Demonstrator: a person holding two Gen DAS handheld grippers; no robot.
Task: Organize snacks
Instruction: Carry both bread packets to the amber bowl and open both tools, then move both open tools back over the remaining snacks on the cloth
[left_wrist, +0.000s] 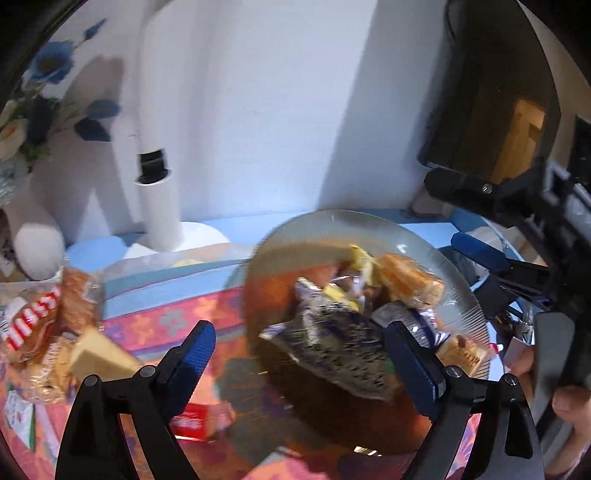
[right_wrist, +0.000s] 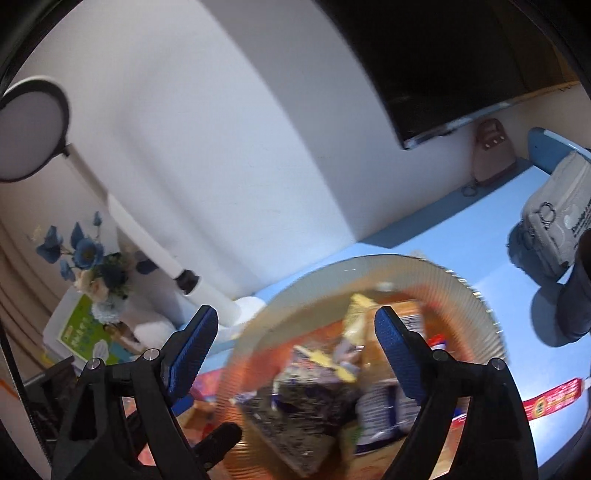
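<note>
A clear ribbed glass plate (left_wrist: 461, 295) (right_wrist: 476, 310) holds a heap of wrapped snacks. On top lies a dark speckled packet (left_wrist: 332, 354) (right_wrist: 306, 402), with an orange-wrapped cake (left_wrist: 410, 280) behind it. My left gripper (left_wrist: 299, 332) hangs open over the plate's near side, its pads touching nothing. My right gripper (right_wrist: 295, 314) is open too, above the same plate, and shows at the right edge of the left wrist view (left_wrist: 454, 218). More snacks lie loose on the flowered cloth at the left: a red-and-white packet (left_wrist: 29, 325), a pale yellow wedge (left_wrist: 99, 354) and a small red box (left_wrist: 192, 421).
A white lamp column (left_wrist: 159, 192) and a vase of blue flowers (right_wrist: 85, 254) stand at the back left by the wall. A dark screen (right_wrist: 443, 55) hangs above the right. A grey pouch (right_wrist: 557, 218) and a red strip packet (right_wrist: 550, 402) lie right of the plate.
</note>
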